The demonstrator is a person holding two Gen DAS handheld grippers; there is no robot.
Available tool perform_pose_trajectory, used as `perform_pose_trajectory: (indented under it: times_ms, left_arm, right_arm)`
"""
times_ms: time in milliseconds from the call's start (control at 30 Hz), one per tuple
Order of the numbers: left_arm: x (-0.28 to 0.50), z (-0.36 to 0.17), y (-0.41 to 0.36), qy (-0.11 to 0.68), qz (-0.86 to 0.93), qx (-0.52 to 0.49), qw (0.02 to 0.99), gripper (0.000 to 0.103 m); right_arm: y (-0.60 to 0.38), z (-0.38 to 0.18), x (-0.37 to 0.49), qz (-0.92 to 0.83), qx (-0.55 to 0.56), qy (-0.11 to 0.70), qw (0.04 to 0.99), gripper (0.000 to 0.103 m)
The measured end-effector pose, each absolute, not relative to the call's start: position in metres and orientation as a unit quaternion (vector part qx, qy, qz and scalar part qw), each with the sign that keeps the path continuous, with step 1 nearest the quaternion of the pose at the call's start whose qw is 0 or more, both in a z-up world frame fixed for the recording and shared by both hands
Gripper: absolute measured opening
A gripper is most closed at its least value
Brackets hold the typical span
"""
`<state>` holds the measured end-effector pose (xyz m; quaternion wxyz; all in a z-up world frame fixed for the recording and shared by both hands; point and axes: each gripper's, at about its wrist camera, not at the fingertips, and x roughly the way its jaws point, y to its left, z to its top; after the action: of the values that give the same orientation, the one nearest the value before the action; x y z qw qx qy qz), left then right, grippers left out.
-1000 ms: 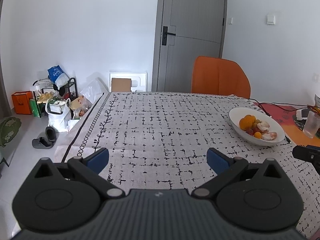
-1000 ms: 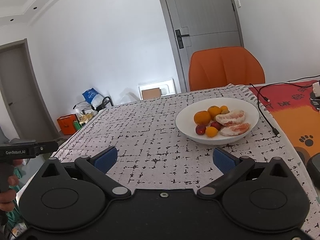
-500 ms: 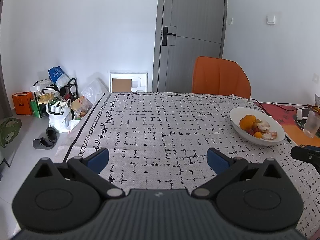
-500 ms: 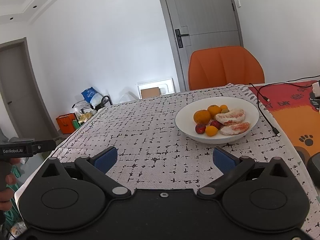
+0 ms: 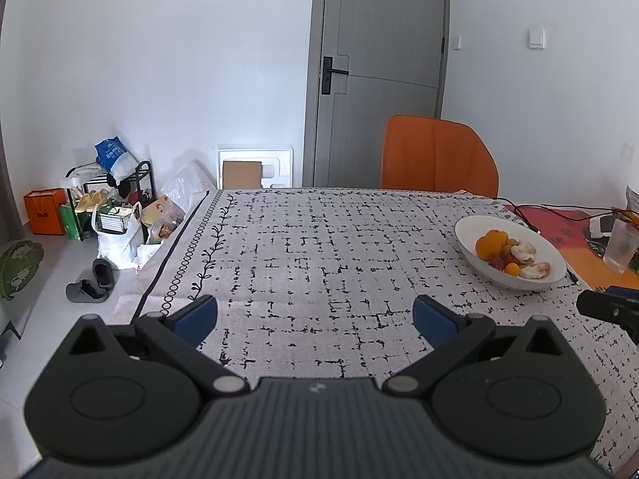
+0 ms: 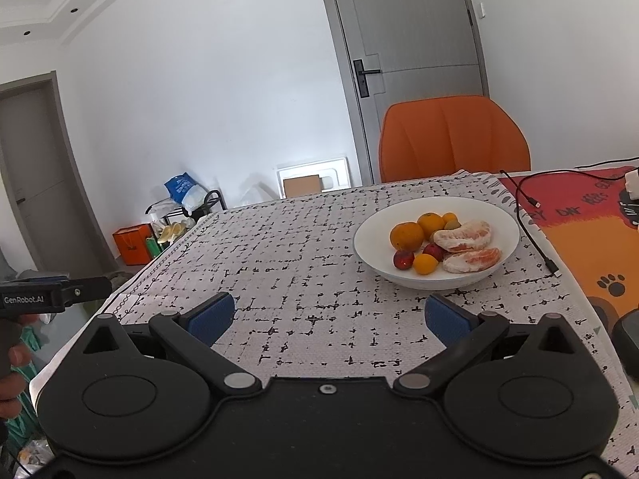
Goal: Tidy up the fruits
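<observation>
A white bowl (image 6: 495, 215) stands on the patterned tablecloth (image 6: 303, 255), ahead and right of my right gripper (image 6: 329, 315). It holds oranges (image 6: 406, 235), peeled pomelo segments (image 6: 463, 236), a red fruit (image 6: 403, 259) and a small orange fruit (image 6: 424, 264). The right gripper is open and empty, short of the bowl. In the left wrist view the bowl (image 5: 471, 235) sits at the far right. My left gripper (image 5: 315, 315) is open and empty over the cloth, far left of the bowl.
An orange chair (image 6: 453, 137) stands behind the table. A black cable (image 6: 531, 235) runs beside the bowl on an orange mat (image 6: 591, 239). A clear cup (image 5: 619, 247) stands at the far right. Bags and a rack (image 5: 108, 199) sit on the floor at left.
Both grippers have barely moved; the bowl has drifted very slightly in each view. Jaws stay open.
</observation>
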<state>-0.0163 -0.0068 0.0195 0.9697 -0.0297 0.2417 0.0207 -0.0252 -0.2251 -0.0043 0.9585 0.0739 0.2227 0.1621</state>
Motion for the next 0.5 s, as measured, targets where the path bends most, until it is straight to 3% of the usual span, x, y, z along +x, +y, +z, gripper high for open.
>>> perform_pose_trajectory:
  times_ms: [500]
  left_arm:
    - [-0.0128, 0.0168, -0.0025, 0.246, 0.022, -0.033, 0.968, 0.103]
  right_arm:
    - [-0.2284, -0.0053, -0.0233, 0.157, 0.076, 0.224, 0.959, 0.103]
